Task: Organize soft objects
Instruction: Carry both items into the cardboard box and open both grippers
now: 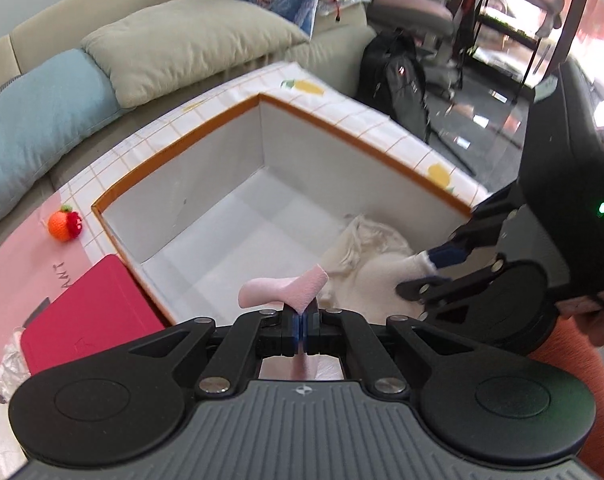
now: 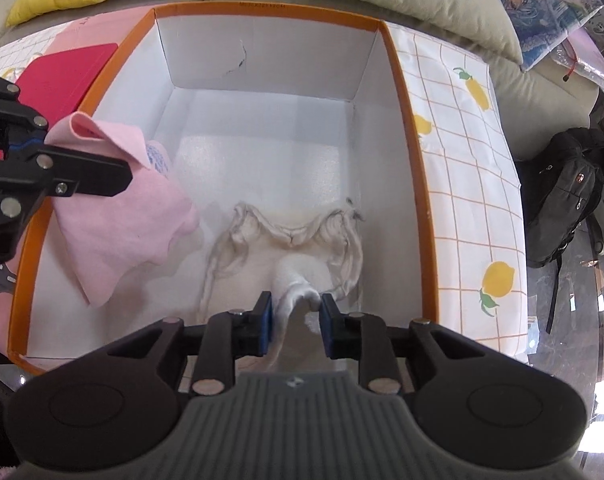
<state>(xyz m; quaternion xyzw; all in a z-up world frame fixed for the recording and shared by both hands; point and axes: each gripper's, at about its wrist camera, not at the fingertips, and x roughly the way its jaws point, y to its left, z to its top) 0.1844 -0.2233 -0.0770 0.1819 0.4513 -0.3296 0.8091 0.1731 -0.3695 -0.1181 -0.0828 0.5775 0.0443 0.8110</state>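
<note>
Two soft items are occupying me at once. I am pinching a thin pink cloth (image 2: 134, 216) in my left gripper (image 1: 302, 326), jaws fully closed on a fold of it, so the rest is hanging over the near-left corner of the orange-rimmed white cardboard box (image 2: 406, 128). I am keeping it clamped, I judge, because it is not yet lying on the box floor.

My right gripper (image 2: 294, 314) is pointing steeply down into the box, jaws narrowly parted around a raised fold of the cream-white crumpled garment (image 2: 286, 248). Neither blue pad appears to be pressing it, so I am reading this as a release: the garment is resting on the floor by the near wall.

Around the box, a white tablecloth with orange grid and lemon print (image 2: 466, 184) is covering the table. A flat red case (image 1: 90, 312) is lying beside the left wall, and a small orange-and-red crocheted toy (image 1: 65, 225) is sitting apart from it, uncollected. Beige and blue cushions (image 1: 190, 40) are lining the sofa beyond.
</note>
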